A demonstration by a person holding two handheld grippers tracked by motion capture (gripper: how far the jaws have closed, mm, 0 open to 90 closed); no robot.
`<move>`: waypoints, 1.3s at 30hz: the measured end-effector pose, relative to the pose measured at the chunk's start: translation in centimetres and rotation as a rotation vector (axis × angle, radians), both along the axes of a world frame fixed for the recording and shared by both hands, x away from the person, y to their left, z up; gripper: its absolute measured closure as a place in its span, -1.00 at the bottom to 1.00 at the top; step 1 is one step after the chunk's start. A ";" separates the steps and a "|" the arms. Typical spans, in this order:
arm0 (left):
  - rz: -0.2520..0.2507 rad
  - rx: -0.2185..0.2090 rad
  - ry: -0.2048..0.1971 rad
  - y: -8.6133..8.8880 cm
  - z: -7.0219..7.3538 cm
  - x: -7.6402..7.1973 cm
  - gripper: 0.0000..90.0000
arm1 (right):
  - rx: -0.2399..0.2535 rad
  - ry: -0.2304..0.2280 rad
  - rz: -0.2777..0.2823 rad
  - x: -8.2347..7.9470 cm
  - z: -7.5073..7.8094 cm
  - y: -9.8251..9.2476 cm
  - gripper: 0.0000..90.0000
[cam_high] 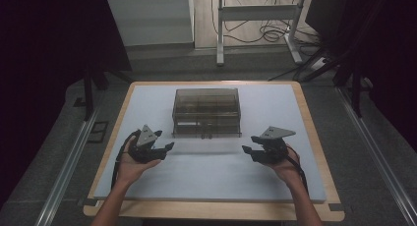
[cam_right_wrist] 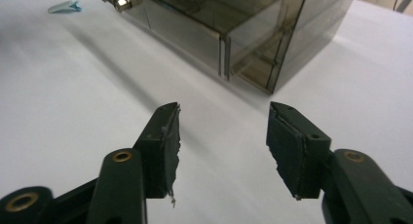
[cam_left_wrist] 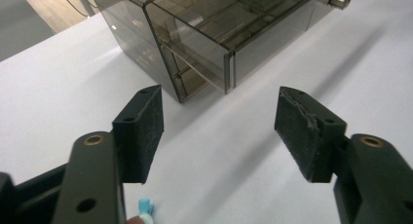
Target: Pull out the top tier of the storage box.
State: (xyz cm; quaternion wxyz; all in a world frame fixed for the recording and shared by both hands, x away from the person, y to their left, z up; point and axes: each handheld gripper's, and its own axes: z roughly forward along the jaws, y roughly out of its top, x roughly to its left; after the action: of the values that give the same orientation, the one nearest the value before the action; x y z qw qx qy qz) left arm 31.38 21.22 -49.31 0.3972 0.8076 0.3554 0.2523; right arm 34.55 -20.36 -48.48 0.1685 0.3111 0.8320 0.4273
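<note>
From the high view, a wooden-edged table with a pale blue-white mat leaves broad bare room in front of and to both sides of a smoky, see-through plastic drawer box, which stands at the middle of the mat toward its far edge. The left gripper sits near the mat's left border, the right gripper near the right side, each cradled in a hand and pointing inward — both well apart from the box and from each other. Bare mat lies between them. Beyond the table stand a metal frame's legs and loose cables on the floor.

In the left gripper view, the jaws of the left gripper stand wide, released, with bare mat between the worn black pads. The box's near corner rises just ahead, its tinted walls showing shelves and partitions inside. A small light-blue scrap lies by the lower edge of this view.

In the right gripper view, the right gripper is likewise released, its frayed pads apart over empty mat. The box's other front corner stands ahead, with small metal knobs on its front — and a light-blue scrap lies on the mat beyond.
</note>
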 end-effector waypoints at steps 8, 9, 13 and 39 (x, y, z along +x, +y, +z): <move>0.011 0.029 -0.002 0.7 0.0 -0.7 -0.27 | -0.030 0.012 -0.029 -1.4 -0.5 -0.5 -0.12; 0.011 0.037 -0.001 0.8 0.0 -0.8 -0.27 | -0.034 0.013 -0.034 -1.6 -0.6 -0.6 -0.13; 0.020 0.040 0.015 1.3 -0.1 -1.1 -0.27 | -0.045 0.026 -0.041 -2.2 -1.3 -1.0 -0.16; 0.085 0.043 0.095 4.9 -0.9 -2.1 -0.24 | -0.030 0.048 -0.058 -3.3 -2.5 -2.4 -0.19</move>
State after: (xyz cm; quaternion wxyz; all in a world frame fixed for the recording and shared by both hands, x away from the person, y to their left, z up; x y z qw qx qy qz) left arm 29.27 26.14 -50.18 0.3513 0.8113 0.4022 0.2379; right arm 31.20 -22.74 -50.97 0.1655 0.3425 0.8328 0.4021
